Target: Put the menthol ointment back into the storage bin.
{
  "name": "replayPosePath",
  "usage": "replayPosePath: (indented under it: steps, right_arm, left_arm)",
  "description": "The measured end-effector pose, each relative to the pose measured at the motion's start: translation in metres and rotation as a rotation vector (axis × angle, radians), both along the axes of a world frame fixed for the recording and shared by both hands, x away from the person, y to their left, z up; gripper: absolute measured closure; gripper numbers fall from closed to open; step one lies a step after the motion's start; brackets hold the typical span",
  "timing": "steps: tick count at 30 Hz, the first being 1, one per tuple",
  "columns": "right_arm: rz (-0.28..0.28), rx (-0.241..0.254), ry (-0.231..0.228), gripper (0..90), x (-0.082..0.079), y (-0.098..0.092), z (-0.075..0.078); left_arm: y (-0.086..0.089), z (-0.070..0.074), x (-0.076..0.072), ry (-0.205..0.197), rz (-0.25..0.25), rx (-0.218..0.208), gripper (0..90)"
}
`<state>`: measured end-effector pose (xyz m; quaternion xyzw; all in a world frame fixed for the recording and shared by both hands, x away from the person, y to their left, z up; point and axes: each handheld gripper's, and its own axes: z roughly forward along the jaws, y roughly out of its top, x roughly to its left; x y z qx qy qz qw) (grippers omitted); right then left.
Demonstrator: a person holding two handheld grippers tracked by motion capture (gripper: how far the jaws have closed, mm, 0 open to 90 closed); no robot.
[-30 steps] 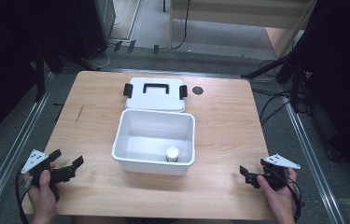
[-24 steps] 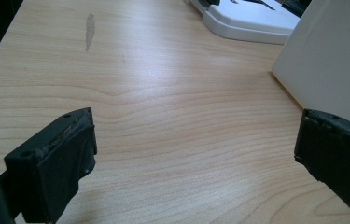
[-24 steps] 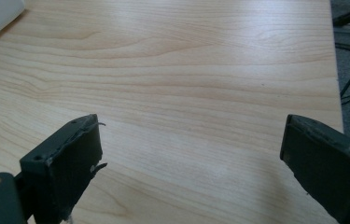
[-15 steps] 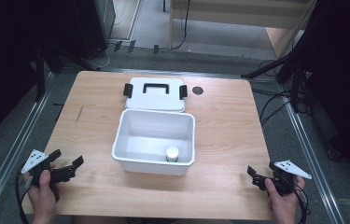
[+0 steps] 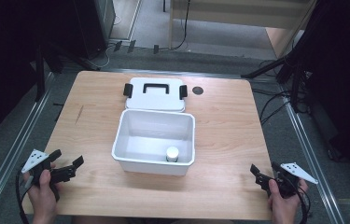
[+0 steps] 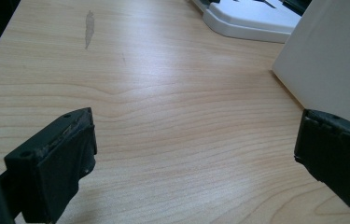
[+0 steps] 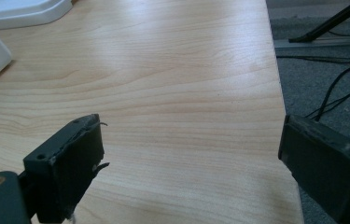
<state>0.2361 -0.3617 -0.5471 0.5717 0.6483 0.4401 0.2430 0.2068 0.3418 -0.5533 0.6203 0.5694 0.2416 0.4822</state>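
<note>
A white open box (image 5: 155, 140) stood near the middle of the desk (image 5: 224, 121). Inside it, against the near wall and a little right of centre, a small white jar (image 5: 172, 153) stood upright; the rest of the box floor was bare. Just behind the box lay its white lid (image 5: 155, 93), flat, with a black handle on top and a black clasp at each end. A small dark round spot (image 5: 198, 90) sat on the wood right of the lid.

The left tool (image 5: 65, 169) rested at the desk's near left corner, jaws spread wide with only wood grain between them, the box wall close by its right jaw. The right tool (image 5: 265, 173) was at the near right corner, jaws likewise apart and holding nothing, one jaw past the desk edge.

The desk was pale wood with a faint grey smear (image 6: 89, 28) toward its left side. Grey carpet, metal rails and trailing black cables surrounded it.
</note>
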Motion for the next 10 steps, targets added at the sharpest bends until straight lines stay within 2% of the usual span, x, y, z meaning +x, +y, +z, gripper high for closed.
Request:
replayPosePath:
  steps: [2,10]
  right_arm:
    - [-0.008,-0.011,-0.016,13.5,-0.0017,0.0007,0.0003]
    - [0.011,-0.002,-0.007,13.3,-0.0007,0.0002,0.0]
  left_arm:
    - [0.0,0.0,-0.0001,0.0,-0.001,0.001,0.0]
    - [-0.0003,0.0001,0.0001,0.001,-0.001,0.005,0.0]
